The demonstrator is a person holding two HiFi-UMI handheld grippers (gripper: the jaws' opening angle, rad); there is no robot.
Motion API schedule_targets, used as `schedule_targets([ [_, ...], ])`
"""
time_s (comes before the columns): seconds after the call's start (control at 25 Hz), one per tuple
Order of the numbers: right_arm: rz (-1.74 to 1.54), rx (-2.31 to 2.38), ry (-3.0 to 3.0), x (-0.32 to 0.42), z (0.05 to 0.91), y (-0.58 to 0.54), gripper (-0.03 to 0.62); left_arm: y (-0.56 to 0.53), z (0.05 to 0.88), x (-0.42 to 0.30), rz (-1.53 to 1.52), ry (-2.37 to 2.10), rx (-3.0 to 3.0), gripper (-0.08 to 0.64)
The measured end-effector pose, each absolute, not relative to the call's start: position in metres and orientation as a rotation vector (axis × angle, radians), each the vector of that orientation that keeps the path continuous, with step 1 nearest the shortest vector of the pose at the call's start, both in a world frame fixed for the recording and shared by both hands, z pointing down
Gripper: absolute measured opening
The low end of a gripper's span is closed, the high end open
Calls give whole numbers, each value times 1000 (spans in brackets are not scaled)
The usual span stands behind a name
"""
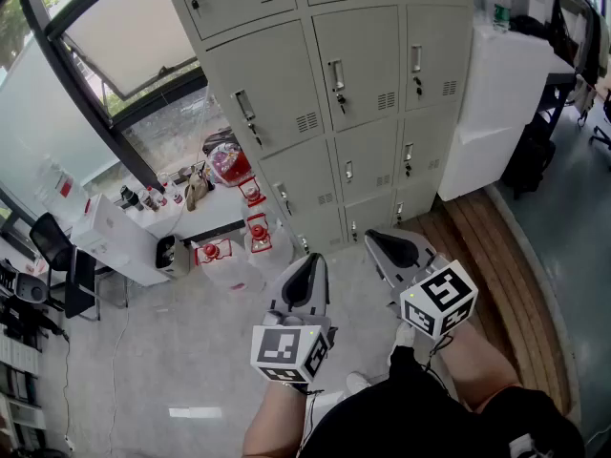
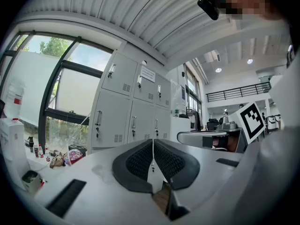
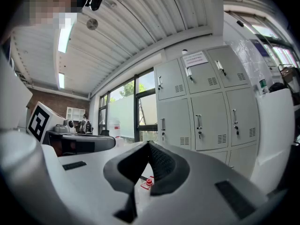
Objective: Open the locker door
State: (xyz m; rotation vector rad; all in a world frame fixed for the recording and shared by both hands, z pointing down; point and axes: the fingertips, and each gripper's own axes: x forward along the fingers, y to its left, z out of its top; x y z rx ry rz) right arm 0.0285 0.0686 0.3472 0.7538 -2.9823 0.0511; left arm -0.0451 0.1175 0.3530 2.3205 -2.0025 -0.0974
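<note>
A bank of grey lockers (image 1: 334, 93) stands ahead, every door shut, each with a small upright handle and a key. One middle-row door (image 1: 358, 65) faces me. My left gripper (image 1: 312, 260) and right gripper (image 1: 374, 239) hang side by side low in front of the lockers, well short of them. Both are shut with nothing between the pads. In the left gripper view the left gripper (image 2: 153, 146) points at the lockers (image 2: 131, 107). In the right gripper view the right gripper (image 3: 149, 146) points toward the lockers (image 3: 206, 111).
A white cabinet (image 1: 501, 93) with a bottle on top stands right of the lockers. Red lanterns and bags (image 1: 250, 219) lie on the floor at the lockers' left end, by a white box (image 1: 119, 241). A wooden floor strip (image 1: 506, 256) runs on the right.
</note>
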Motion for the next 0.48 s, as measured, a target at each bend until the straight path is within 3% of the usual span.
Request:
schedule_targets([
  [0.48,65,763,-2990,26,347,76,54,125,355,-46,-97,-1977,2328,23],
])
